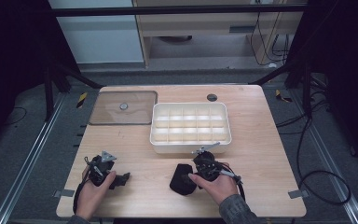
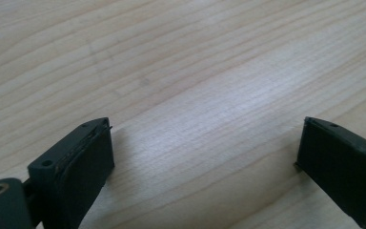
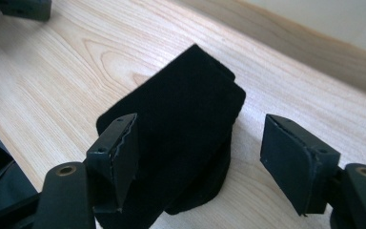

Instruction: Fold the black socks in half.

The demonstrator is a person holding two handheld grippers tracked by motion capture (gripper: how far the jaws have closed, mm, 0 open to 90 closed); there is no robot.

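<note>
Folded black cloth point(image 3: 181, 138) near the table's point(image 1: 270, 186) front edge, no readable writing on it, right gripper point(image 3: 200, 157) wide open around it – not clamped, left gripper point(image 2: 205, 157) wide open over bare wood near the front-left corner, white divided tray point(image 1: 190, 145) mid-table

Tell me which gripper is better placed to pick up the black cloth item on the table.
The right gripper. Its open jaws already stand on either side of the black cloth item, which lies just in front of it. The left gripper is open too, but faces bare table, farther from the item.
</note>
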